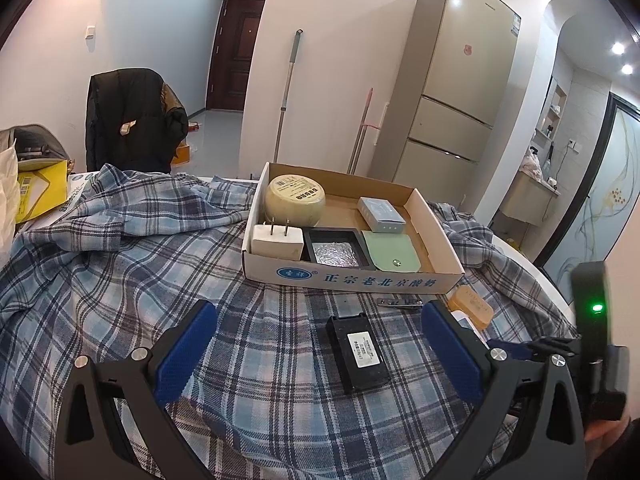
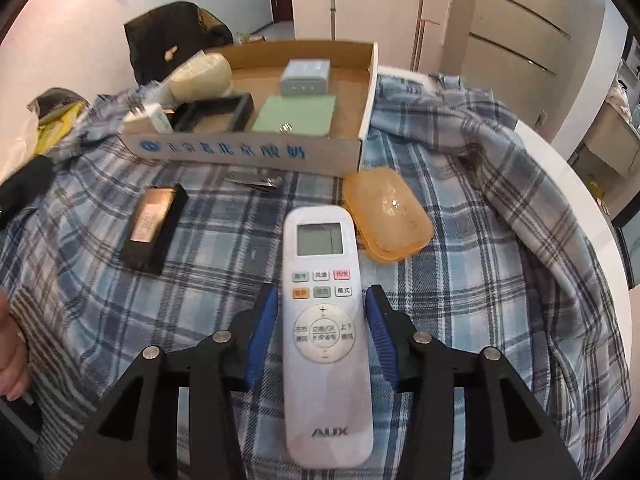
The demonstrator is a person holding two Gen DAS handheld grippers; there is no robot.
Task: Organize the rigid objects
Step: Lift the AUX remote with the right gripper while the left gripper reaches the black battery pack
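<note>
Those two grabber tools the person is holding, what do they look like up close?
Both the left gripper and right gripper are black angular frames with silver round bolts and ribbed blue finger pads. A small green light glows on the right one.
</note>
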